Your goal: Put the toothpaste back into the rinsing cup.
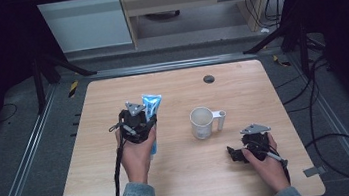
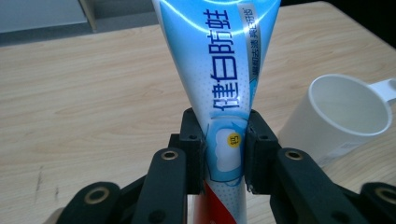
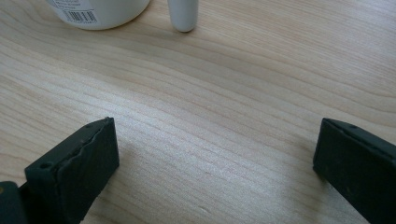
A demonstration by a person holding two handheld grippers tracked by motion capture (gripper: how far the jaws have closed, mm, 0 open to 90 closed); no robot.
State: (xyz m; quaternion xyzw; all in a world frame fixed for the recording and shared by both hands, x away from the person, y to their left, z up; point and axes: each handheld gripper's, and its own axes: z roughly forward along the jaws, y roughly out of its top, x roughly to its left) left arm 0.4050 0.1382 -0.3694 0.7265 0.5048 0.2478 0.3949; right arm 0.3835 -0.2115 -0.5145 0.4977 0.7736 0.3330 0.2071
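Observation:
A blue and white toothpaste tube (image 2: 224, 65) with blue lettering stands up between the jaws of my left gripper (image 2: 223, 140), which is shut on its lower part. In the high view the tube (image 1: 152, 104) is lifted above the left half of the table, in my left gripper (image 1: 138, 122). A white plastic cup (image 1: 201, 122) with a handle stands upright at the table's middle; the cup (image 2: 341, 116) is to the right of the tube in the left gripper view. My right gripper (image 1: 235, 153) rests low on the table, front right of the cup, its jaws wide open (image 3: 217, 154) with only bare wood between them.
The wooden table (image 1: 241, 84) has a dark round grommet (image 1: 209, 78) near its far edge. Black frame legs and cables lie on the floor at both sides. The cup's base with a barcode label (image 3: 93, 11) and its handle tip (image 3: 183, 16) stand ahead of the right jaws.

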